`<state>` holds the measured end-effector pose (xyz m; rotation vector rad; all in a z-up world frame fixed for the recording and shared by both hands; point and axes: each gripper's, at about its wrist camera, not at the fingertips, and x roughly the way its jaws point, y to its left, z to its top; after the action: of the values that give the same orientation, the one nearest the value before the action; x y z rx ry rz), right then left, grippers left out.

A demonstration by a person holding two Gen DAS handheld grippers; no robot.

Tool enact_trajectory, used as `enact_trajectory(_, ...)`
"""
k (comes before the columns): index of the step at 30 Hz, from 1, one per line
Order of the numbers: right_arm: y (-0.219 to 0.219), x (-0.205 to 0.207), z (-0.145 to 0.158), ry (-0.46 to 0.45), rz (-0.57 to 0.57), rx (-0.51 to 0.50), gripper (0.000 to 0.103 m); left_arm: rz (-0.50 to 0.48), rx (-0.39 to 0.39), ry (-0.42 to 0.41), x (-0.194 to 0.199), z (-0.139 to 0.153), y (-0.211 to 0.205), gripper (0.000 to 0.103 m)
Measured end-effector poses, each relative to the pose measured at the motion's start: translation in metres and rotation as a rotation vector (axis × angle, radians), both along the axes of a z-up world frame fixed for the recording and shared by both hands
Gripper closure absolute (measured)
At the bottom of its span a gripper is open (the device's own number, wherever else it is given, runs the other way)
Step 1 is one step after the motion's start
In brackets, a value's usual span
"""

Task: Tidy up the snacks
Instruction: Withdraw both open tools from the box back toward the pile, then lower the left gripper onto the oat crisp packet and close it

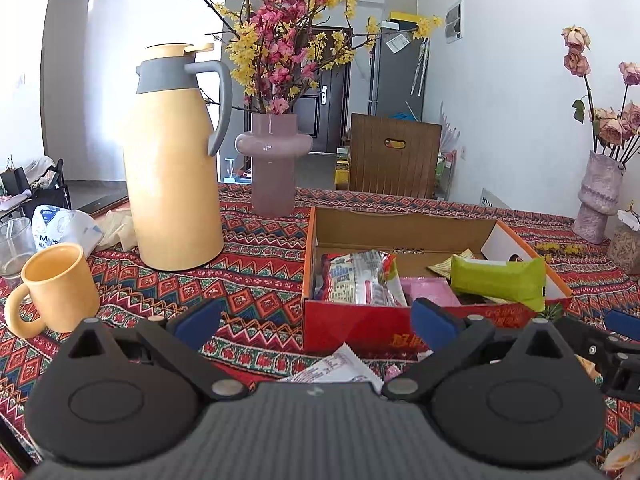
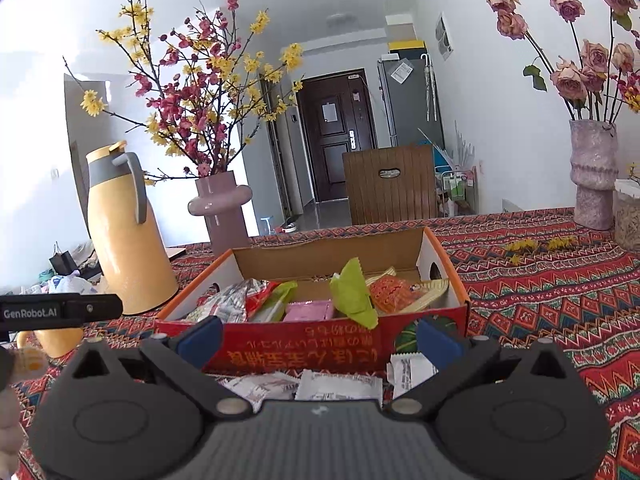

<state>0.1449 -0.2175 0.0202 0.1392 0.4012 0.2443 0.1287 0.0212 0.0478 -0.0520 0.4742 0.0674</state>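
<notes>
Snack box [image 2: 344,344] just ahead, left gripper [image 1: 316,322] and right gripper [image 2: 320,338] spread wide, seemingly empty

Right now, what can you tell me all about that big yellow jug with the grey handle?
The tall yellow thermos jug looks like matte plastic, with a grey collar, a curved grey handle facing right and a flat yellow lid lever on top. It stands upright and closed on the red patterned tablecloth, left of the pink glossy vase and behind the yellow mug, touching neither.
</notes>
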Motion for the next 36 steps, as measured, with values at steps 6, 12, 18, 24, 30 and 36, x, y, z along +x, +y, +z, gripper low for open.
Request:
enact_trajectory(6,-0.003,-0.022,-0.008,0.023,-0.010,0.001,0.000,-0.004,0.002,0.024,-0.017,-0.008,0.001,0.000)
enact_trajectory(12,-0.009,-0.041,-0.019,0.047,-0.024,0.000,0.000,-0.013,0.012,0.049,-0.033,-0.018,0.000,0.000)
enact_trajectory(18,-0.013,-0.055,-0.030,0.074,-0.025,0.003,0.000,-0.016,0.015,0.078,-0.044,-0.029,0.000,0.000)
enact_trajectory(24,-0.016,-0.065,-0.034,0.082,-0.026,0.006,0.000,-0.016,0.017,0.102,-0.050,-0.035,0.000,0.000)
enact_trajectory(30,-0.019,-0.070,-0.038,0.090,-0.026,0.008,0.000,-0.026,0.018,0.116,-0.053,-0.037,-0.001,0.000)
enact_trajectory(36,-0.022,-0.074,-0.043,0.103,-0.033,0.003,0.000,-0.049,0.010,0.134,-0.056,-0.043,-0.002,0.000)
